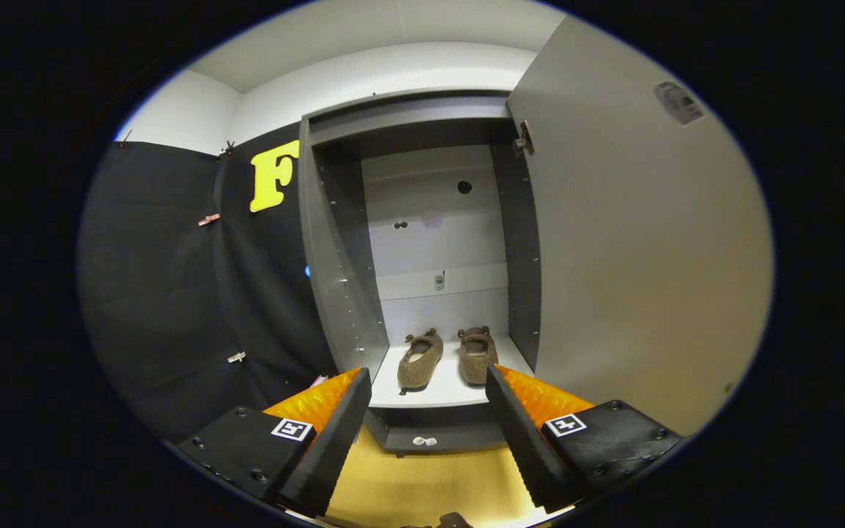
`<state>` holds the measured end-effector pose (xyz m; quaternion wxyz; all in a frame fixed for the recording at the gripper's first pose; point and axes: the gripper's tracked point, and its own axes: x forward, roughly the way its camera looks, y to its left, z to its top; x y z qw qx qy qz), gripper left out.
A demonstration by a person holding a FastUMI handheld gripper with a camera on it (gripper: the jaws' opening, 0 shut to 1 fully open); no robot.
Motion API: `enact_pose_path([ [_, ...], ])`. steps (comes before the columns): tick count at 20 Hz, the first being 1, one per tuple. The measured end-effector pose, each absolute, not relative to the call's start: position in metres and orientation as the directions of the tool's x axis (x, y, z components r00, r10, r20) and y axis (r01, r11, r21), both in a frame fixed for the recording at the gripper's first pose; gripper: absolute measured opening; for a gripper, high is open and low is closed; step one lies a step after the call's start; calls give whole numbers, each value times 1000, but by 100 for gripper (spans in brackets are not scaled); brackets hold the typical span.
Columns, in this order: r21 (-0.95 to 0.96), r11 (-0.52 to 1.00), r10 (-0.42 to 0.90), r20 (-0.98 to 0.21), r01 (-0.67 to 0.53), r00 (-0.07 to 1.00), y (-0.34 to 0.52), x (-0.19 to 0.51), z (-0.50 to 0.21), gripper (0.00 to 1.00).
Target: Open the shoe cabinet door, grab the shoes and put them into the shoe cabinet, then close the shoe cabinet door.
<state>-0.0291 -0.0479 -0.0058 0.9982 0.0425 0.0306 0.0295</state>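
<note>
The grey shoe cabinet (334, 242) stands open straight ahead of me. Its door (635, 242) is swung out to the right, close beside my right finger. Two brown fuzzy slippers, the left one (420, 359) and the right one (477, 354), sit side by side on the white bottom shelf (437, 394), toes pointing inward. My gripper (428, 381) is open, with nothing between its fingers. It hangs in front of the cabinet, a little short of the shelf's front edge, with the slippers beyond the fingertips.
The black cloth booth wall (173, 293) runs along the left of the cabinet. A wooden floor (422, 484) lies below the fingers. The cabinet's grey base plinth (437, 433) sits under the shelf. The cabinet's upper space above the slippers is open.
</note>
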Motion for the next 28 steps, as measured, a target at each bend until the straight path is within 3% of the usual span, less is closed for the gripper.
enact_pose_path([
  [7, 86, 993, 78, -22, -76, 997, -102, -142, 9, 99],
  [14, 88, 996, -33, 28, 30, 999, -198, -208, 12, 99],
  [23, 36, 992, -118, 33, 117, 992, -285, -187, 4, 99],
  [28, 76, 995, -60, 6, 60, 998, -292, -162, -2, 99],
])
